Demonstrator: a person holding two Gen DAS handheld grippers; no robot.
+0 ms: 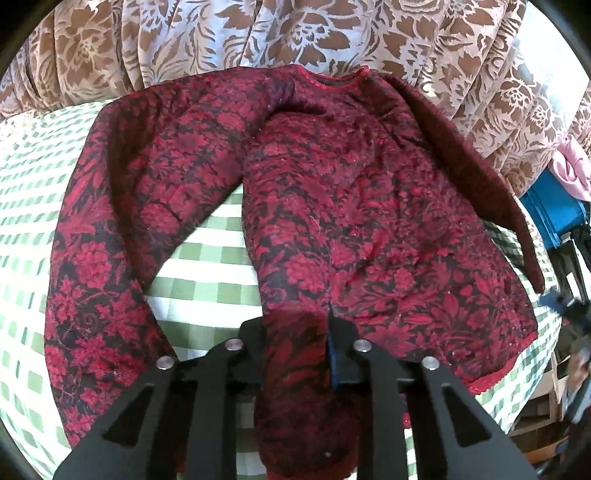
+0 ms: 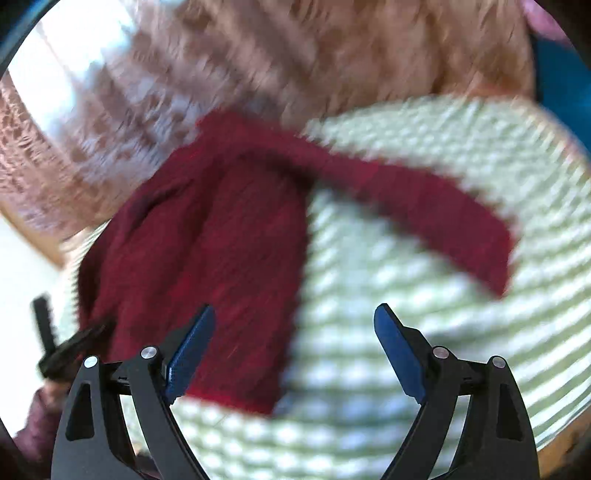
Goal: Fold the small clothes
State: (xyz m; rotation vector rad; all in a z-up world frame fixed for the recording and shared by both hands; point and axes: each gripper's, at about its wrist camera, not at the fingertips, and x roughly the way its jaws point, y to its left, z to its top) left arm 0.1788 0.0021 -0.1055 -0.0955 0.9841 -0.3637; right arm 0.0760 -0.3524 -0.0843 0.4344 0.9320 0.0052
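Observation:
A dark red floral long-sleeved top [image 1: 351, 206] lies spread on a green-and-white checked cloth [image 1: 207, 266], neckline at the far side and both sleeves splayed outward. My left gripper [image 1: 295, 325] is shut on a bunched fold of the top at its near hem, and the fabric fills the gap between the fingers. The right wrist view is blurred by motion. There the top [image 2: 221, 240] lies to the left, with one sleeve [image 2: 443, 218] stretching right. My right gripper [image 2: 295, 308] stands open above the top's edge and the checked cloth [image 2: 424, 332], holding nothing.
A brown-and-white floral curtain [image 1: 295, 33] hangs just behind the table. A blue object [image 1: 554, 210] and pink fabric [image 1: 572, 162] sit off the right edge. A dark tool shape [image 2: 62, 350] shows at the left of the right wrist view.

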